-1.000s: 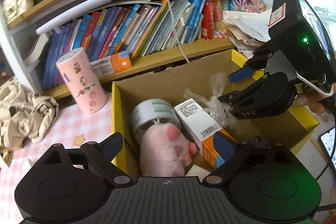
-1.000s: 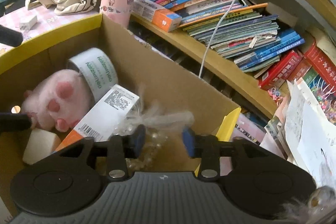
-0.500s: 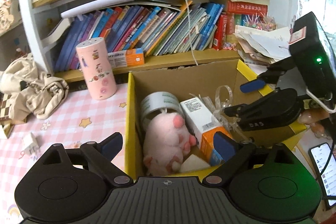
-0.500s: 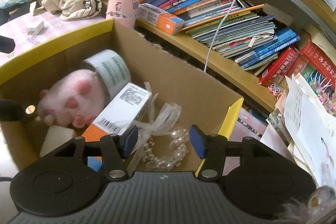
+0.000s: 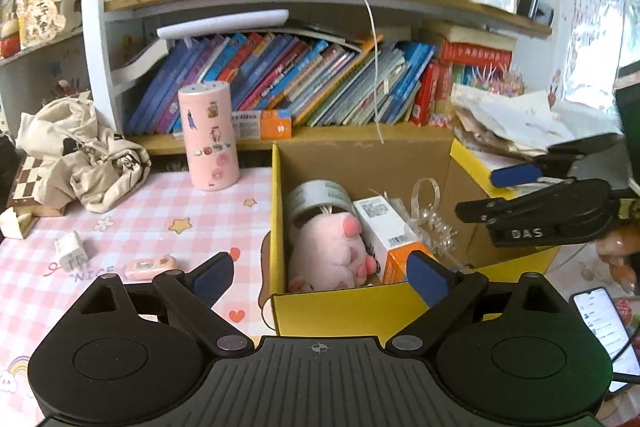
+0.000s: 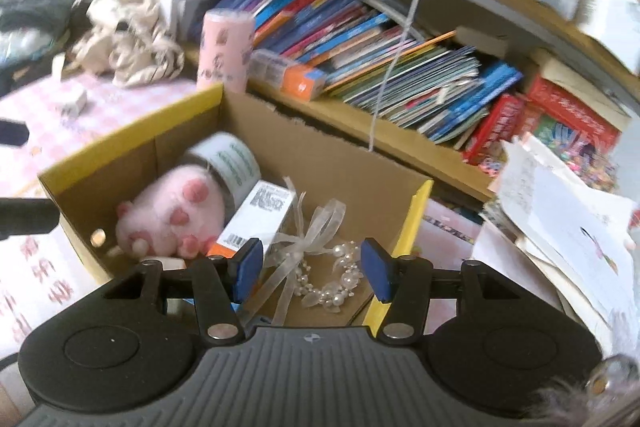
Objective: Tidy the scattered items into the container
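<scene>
A cardboard box with a yellow rim [image 5: 352,303] [image 6: 132,135] stands on the pink checked table. Inside it lie a tape roll [image 5: 316,197] [image 6: 232,159], a pink plush paw [image 5: 328,251] [image 6: 172,215], a white and orange carton [image 5: 384,227] [image 6: 260,215] and a pearl bracelet with a sheer ribbon [image 5: 436,227] [image 6: 336,283]. My left gripper [image 5: 320,277] is open and empty in front of the box's near wall. My right gripper [image 6: 313,271] [image 5: 480,193] hangs open above the box's right side. The bracelet rests on the box floor below it, untouched.
On the table left of the box lie a white charger plug [image 5: 72,251] and a small pink case [image 5: 150,264]. A pink cylinder [image 5: 210,137] stands by the bookshelf, near a beige cloth heap [image 5: 80,155]. A phone [image 5: 600,323] and loose papers [image 6: 560,227] lie to the right.
Both grippers have drawn back from the box, so more of the table shows. The right jaws have widened. The bracelet, blurred between them before, now lies still in the box.
</scene>
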